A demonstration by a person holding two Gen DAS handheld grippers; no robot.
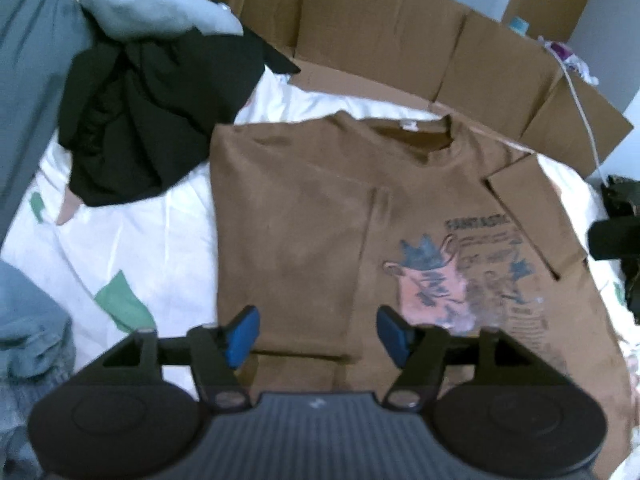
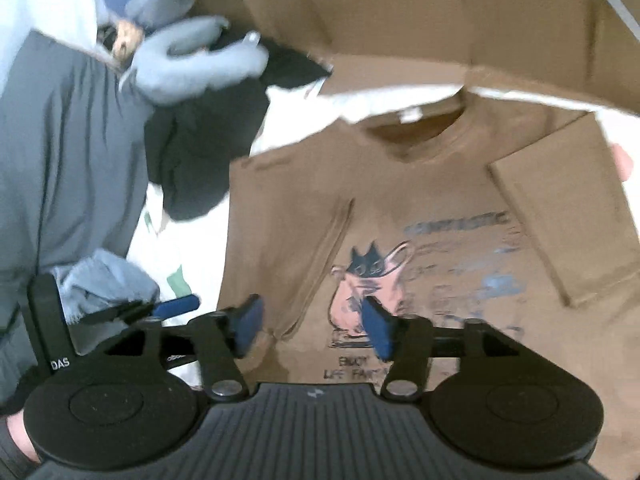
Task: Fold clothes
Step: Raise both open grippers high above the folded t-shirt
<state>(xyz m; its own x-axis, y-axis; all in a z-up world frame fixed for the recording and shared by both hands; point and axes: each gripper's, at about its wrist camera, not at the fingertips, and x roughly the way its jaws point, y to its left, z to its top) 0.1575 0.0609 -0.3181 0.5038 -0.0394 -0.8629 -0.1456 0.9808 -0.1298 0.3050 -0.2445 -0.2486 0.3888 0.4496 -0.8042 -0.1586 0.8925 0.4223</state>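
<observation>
I have the brown tee [image 1: 320, 216] flat on the bed [image 1: 132, 248], its left side already folded over the chest and the right sleeve tucked in. Both my left gripper [image 1: 318, 330] and right gripper [image 2: 310, 324] hang above it, spread and empty. Still to do: the lengthwise fold (and the dark pile [image 1: 152, 120] waits).

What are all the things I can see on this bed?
brown printed T-shirt: one, brown, flat mid-bed, one side folded inward
black crumpled garment: one, black, heaped left of the shirt
pale blue soft garment: one, light blue, atop the black heap
white bedsheet with green patches: one, under everything
brown cardboard sheets: several panels, behind the shirt
left gripper: black with blue pads, open, empty, above the shirt
right gripper: same, open, empty
</observation>
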